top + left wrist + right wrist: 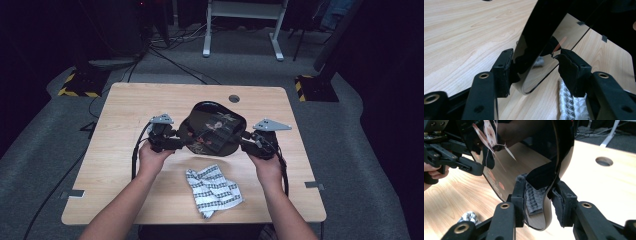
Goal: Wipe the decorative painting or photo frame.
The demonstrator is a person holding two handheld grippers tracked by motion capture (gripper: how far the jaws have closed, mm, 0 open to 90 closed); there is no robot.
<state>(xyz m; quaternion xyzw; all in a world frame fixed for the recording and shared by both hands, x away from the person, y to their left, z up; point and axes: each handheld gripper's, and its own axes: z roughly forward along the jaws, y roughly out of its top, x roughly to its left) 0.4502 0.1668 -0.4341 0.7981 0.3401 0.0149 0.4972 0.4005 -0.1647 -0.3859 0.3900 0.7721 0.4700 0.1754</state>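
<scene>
Holding a glossy black lacquered tray with a painted flower pattern [214,131] above the middle of the light wooden desk [125,115], the high view shows the left tool [176,143] at the tray's left edge and the right tool [245,142] at its right edge, each in one of the person's hands. The tray sits in the centre of the frame, tilted, with a crumpled white cloth with a black woven pattern [214,190] lying on the desk just below it, towards the lower middle. A round cable hole [234,98] is in the desk near its far edge

In the left gripper view the left tool [536,67] stands spread around the tray's rim [534,45]: the left pad [504,72] lies against the rim, while the right pad [570,72] stands clear of the shiny surface, with a gap between. The cloth [571,105] shows at the lower right of the frame under the tray

In the right gripper view the right tool [541,200] pinches the tray's rim [549,202] between its two pads in the lower middle of the frame; the tray [531,152] rises from there to the upper left, where the left tool [481,165] meets its far edge. A scrap of the cloth [469,217] lies at the lower left
</scene>
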